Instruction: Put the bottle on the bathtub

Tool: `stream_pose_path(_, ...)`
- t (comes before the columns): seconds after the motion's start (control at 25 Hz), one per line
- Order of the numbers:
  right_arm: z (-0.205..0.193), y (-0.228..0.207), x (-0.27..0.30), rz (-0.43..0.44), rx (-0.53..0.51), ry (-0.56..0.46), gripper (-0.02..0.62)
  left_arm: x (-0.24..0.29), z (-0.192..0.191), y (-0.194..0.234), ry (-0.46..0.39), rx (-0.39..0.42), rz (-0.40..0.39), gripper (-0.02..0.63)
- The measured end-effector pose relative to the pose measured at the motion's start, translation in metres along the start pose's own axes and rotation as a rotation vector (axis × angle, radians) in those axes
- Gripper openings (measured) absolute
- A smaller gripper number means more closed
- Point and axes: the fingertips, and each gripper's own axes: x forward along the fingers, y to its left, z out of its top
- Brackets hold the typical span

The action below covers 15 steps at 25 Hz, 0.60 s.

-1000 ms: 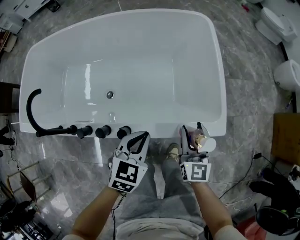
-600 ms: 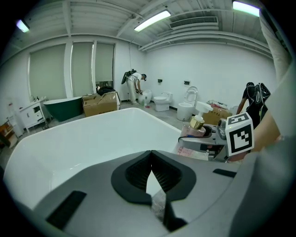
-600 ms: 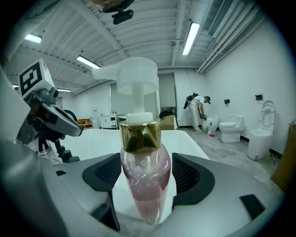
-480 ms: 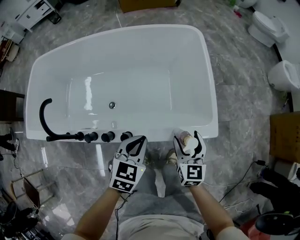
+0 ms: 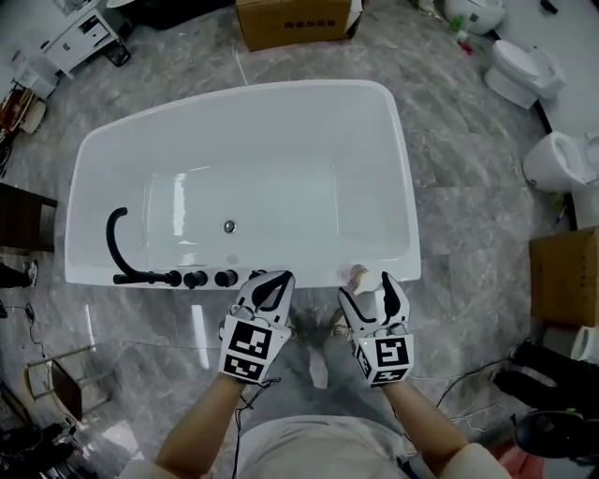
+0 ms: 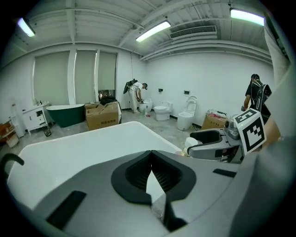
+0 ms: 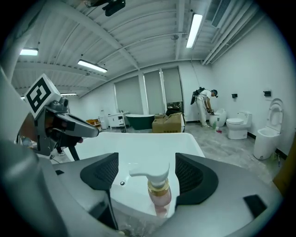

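You get no readable text here. Box (image 5: 298,21): dark print on its side, too small to read. Left cube (image 5: 249,348), right cube (image 5: 386,359): black-and-white marker squares only.

Grey marbled stone floor (image 5: 468,187) throughout. A brown cardboard box (image 5: 295,21) sits at the far side, white ceramic toilets (image 5: 524,70) to the right. Plain white walls (image 6: 203,78), tall windows with drawn pale blinds (image 6: 74,76), long fluorescent ceiling tubes (image 6: 152,31) lit, a dark green freestanding tub (image 6: 64,115) below the windows

Bathroom-fixture showroom or warehouse, white bathtub (image 5: 281,131) on marble floor (image 5: 468,187), loose toilets (image 5: 519,70), cardboard box (image 5: 295,21), strip lights (image 6: 152,31)
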Motion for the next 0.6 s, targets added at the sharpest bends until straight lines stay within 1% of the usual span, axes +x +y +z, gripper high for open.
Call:
stream_pose_path(0.2, 0.041, 0.005, -0.019, 0.004, 0.001, -0.036, 0.377, -0.026, 0.030, 0.000, -0.036, 0.000, 0.014, 0.020)
stream_pose_path(0.4, 0.095, 0.011, -0.031, 0.040, 0.029, -0.105, 0.372, -0.049, 0.070, 0.009, -0.080, 0.037, 0.030, 0.020)
stream_pose_path(0.44, 0.106, 0.013, -0.033, 0.047, 0.027, -0.115, 0.360, -0.053, 0.078, 0.011, -0.091, 0.043, 0.034, 0.020)
stream_pose_path(0.6, 0.157, 0.020, -0.047, 0.065, 0.014, -0.174, 0.271, -0.074, 0.115, 0.021, -0.140, 0.060, 0.050, 0.020)
